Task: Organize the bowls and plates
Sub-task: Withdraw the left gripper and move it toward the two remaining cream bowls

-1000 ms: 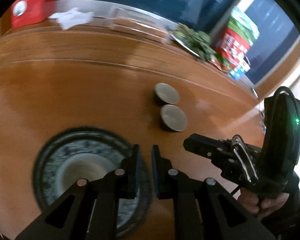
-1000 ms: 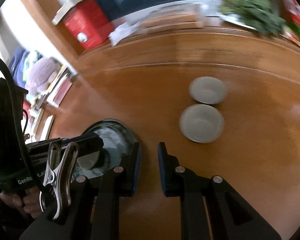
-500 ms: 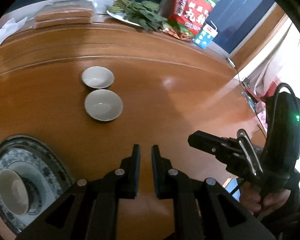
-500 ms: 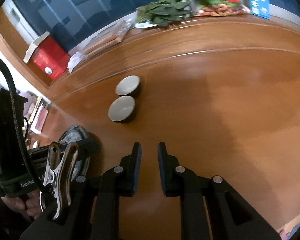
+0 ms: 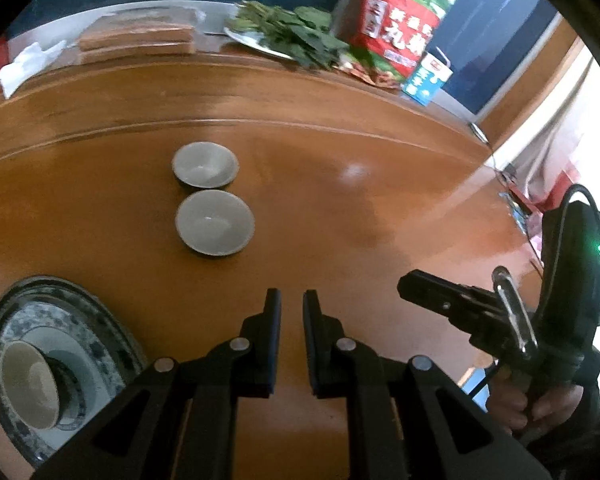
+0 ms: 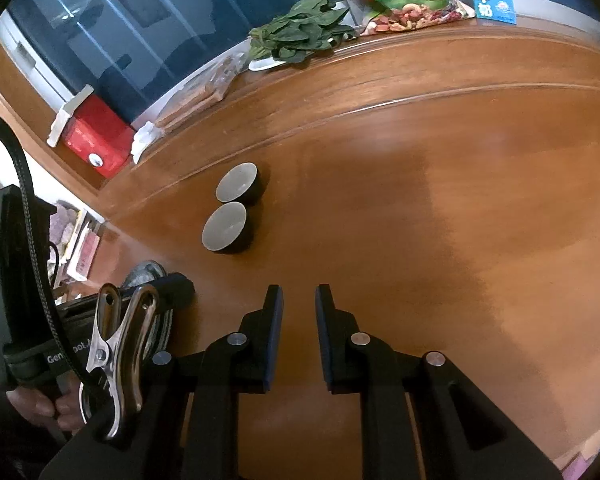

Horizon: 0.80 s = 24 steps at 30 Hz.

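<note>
Two grey bowls touching mid-bench, patterned plate nearer left of them, left tongs nearly together and empty, right tongs slightly apart, empty

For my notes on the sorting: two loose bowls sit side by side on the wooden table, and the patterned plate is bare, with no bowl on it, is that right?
Not quite. The patterned plate is not bare: a small bowl already sits on it, as the left wrist view shows. The rest holds: two loose bowls sit side by side on the wooden table.
</note>
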{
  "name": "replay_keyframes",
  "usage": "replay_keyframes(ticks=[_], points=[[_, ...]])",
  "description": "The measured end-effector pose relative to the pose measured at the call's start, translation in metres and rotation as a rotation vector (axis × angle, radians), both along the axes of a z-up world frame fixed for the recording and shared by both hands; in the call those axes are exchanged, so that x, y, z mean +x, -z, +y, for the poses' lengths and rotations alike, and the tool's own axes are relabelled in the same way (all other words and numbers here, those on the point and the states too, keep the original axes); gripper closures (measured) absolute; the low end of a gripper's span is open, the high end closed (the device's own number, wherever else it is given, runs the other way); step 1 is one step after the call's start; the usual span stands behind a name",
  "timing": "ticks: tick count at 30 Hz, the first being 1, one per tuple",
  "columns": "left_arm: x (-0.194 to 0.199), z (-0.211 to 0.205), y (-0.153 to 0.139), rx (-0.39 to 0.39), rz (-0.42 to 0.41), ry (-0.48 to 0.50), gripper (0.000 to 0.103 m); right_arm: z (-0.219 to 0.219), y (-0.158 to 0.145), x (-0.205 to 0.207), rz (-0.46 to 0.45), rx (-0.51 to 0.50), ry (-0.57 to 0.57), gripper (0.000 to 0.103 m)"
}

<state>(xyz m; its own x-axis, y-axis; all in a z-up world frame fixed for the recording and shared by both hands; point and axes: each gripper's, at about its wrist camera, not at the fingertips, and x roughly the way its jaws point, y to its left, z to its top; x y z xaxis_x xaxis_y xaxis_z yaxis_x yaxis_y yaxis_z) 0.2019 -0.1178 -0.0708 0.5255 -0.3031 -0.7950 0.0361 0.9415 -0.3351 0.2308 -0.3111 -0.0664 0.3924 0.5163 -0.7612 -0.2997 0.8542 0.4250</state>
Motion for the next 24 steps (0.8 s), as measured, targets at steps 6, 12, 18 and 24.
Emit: replay_keyframes(ticks=[6, 12, 18, 24], points=[[0.001, 0.013, -0.001, 0.043, -0.008, -0.053, 0.093, 0.012, 0.003, 0.013, 0.004, 0.01, -0.03, 0.085], [0.006, 0.024, 0.005, 0.053, 0.008, -0.082, 0.093, 0.029, 0.009, 0.027, 0.018, -0.001, -0.074, 0.085], [0.004, 0.036, -0.001, 0.07, -0.029, -0.123, 0.093, 0.043, 0.015, 0.036, 0.036, -0.003, -0.113, 0.085], [0.006, 0.047, 0.001, 0.075, -0.024, -0.145, 0.093, 0.051, 0.018, 0.047, 0.043, 0.013, -0.136, 0.085]])
